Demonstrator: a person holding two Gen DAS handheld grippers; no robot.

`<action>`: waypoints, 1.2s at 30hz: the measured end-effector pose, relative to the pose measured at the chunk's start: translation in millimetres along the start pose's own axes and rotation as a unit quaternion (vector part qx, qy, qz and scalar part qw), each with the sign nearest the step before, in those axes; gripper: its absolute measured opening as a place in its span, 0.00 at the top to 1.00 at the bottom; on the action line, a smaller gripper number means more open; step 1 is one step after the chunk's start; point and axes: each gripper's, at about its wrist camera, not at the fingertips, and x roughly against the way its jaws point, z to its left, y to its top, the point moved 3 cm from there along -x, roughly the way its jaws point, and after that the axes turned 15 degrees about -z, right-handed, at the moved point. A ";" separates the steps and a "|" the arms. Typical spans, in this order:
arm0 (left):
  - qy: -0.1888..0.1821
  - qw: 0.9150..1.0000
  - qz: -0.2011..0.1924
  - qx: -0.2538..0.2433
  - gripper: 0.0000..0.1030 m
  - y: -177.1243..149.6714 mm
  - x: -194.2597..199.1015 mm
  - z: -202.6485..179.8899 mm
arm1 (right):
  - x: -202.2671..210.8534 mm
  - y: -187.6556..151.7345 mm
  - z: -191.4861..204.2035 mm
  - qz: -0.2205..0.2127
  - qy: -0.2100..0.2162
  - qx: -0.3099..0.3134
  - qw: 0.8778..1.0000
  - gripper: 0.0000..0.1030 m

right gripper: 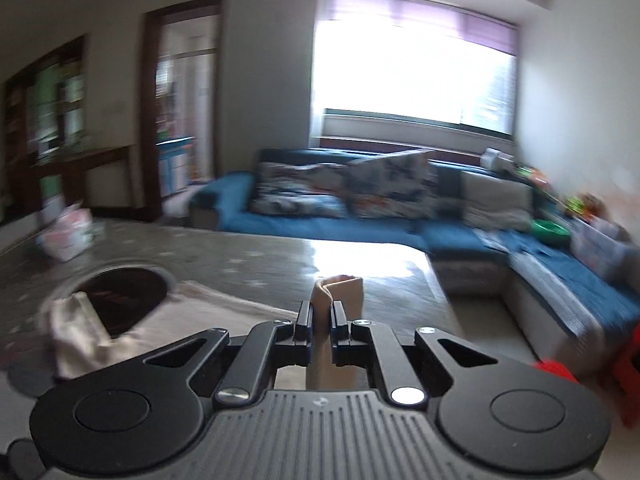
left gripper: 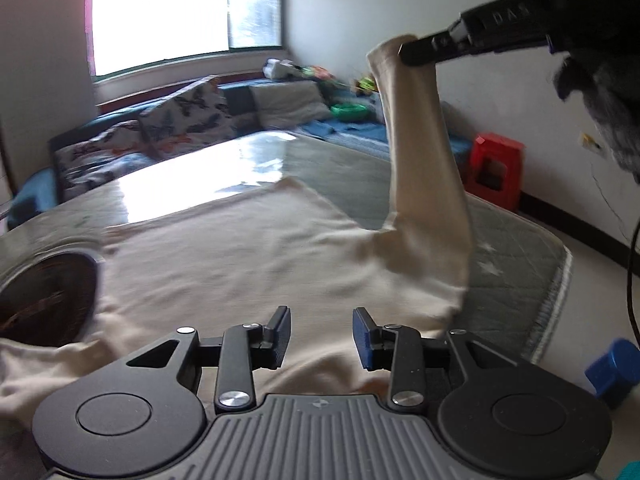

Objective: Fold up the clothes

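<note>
A cream long-sleeved top [left gripper: 240, 248] lies spread on the grey-green padded table [left gripper: 340, 160]. One sleeve [left gripper: 420, 140] is lifted straight up off the table, its cuff pinched in my right gripper [left gripper: 408, 54] at the upper right. The right wrist view shows that gripper [right gripper: 320, 316] shut on the folded cuff [right gripper: 340, 292], with the rest of the top [right gripper: 200, 312] lying low on the left. My left gripper [left gripper: 321, 336] hovers over the near part of the top, its blue pads [left gripper: 362, 338] apart and nothing pressed between them.
A dark round opening [left gripper: 44, 300] in the table lies at the left, partly covered by the top. The table's edge [left gripper: 560, 280] runs along the right, with a red stool [left gripper: 494, 164] beyond. A blue sofa [right gripper: 320, 220] with cushions stands behind. A plastic bag [right gripper: 66, 236] sits far left.
</note>
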 end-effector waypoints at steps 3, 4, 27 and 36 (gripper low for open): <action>0.030 0.999 -0.005 0.016 0.60 -2.9 13.5 21.9 | -21.1 -0.2 39.2 0.009 0.049 0.010 0.999 0.93; 0.039 0.999 -0.007 0.021 0.58 -4.1 17.7 28.4 | -28.7 -1.3 51.0 0.014 0.062 0.012 0.998 0.93; 0.072 0.996 -0.003 0.043 0.60 -9.1 20.1 62.9 | -56.5 -116.2 60.6 0.184 0.078 0.003 0.980 0.85; 0.061 0.997 0.030 0.042 0.66 -20.1 -5.4 60.9 | -57.7 -108.7 42.0 0.159 0.075 -0.005 0.984 0.85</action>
